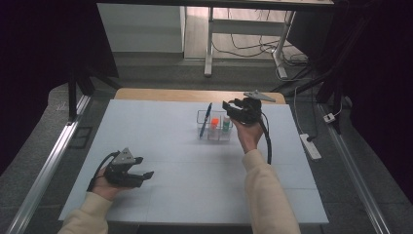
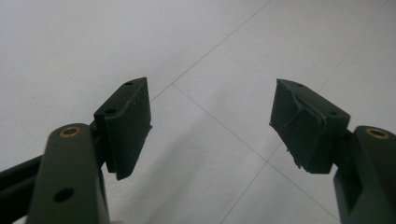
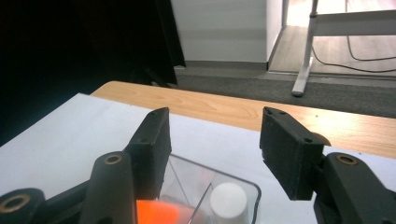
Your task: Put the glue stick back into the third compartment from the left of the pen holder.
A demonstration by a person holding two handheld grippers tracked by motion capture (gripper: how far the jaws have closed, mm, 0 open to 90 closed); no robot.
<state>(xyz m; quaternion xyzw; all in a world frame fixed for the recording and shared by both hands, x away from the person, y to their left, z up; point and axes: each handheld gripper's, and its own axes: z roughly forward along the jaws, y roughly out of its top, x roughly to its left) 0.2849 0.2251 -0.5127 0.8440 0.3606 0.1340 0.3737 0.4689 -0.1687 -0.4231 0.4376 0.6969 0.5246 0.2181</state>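
Observation:
A clear plastic box (image 1: 202, 117) with compartments stands at the back middle of the white mat. A blue pen (image 1: 206, 117) leans in its left part. An orange-capped bottle (image 1: 214, 125) and a green-capped bottle (image 1: 226, 122) stand in its right part. My right gripper (image 1: 230, 104) hangs just above the box's right end, its jaws open with nothing between them. In the right gripper view (image 3: 215, 114) the box rim (image 3: 243, 184), the orange cap (image 3: 156, 212) and a white cap (image 3: 228, 199) lie below the jaws. My left gripper (image 1: 144, 166) rests low at the front left, open and empty (image 2: 210, 84) over bare mat.
The white mat (image 1: 185, 165) covers most of the table, and a strip of wooden tabletop (image 1: 165, 94) shows behind it. Beyond lie grey floor, desk legs (image 1: 209, 44) and cables. A power strip (image 1: 310, 145) lies on the floor at the right.

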